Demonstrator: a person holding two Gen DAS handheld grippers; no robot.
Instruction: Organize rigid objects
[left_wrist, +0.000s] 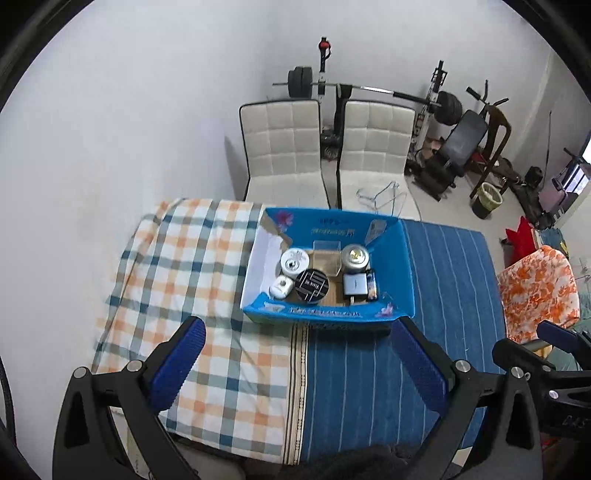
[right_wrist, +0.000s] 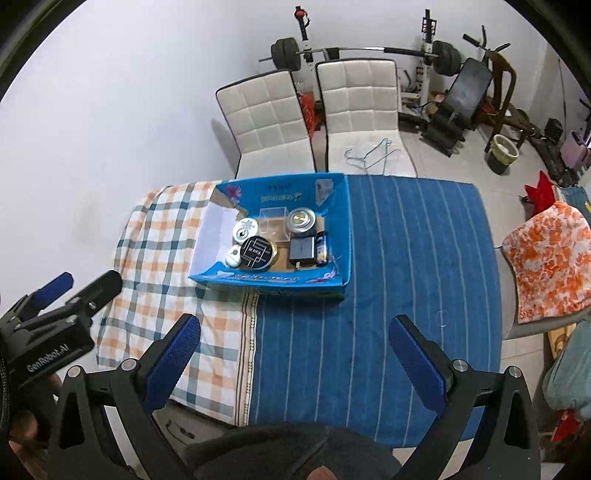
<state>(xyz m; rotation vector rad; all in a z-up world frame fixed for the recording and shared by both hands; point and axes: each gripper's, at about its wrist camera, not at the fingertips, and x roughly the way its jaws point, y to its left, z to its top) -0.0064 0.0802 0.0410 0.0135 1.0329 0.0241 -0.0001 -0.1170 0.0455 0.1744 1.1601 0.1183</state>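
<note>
Both your grippers hang wide apart and hold nothing: the left gripper (left_wrist: 295, 365) and the right gripper (right_wrist: 295, 358) sit at the bottom of their frames, well short of the blue box (left_wrist: 397, 266). The box stands mid-frame on the table, across the seam of the checked cloth (left_wrist: 177, 266) and striped blue cloth (left_wrist: 369, 387). Inside lie a white round tin (left_wrist: 294, 260), black round tin (left_wrist: 313, 285), silver tin (left_wrist: 355, 257), clear case (left_wrist: 327, 254) and grey charger (left_wrist: 355, 285). Nothing loose shows on the cloths, so the gathering looks essentially finished.

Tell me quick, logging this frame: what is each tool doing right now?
Left tool: open, holding nothing, above the cloth short of the blue box.
Right tool: open, holding nothing.
</note>
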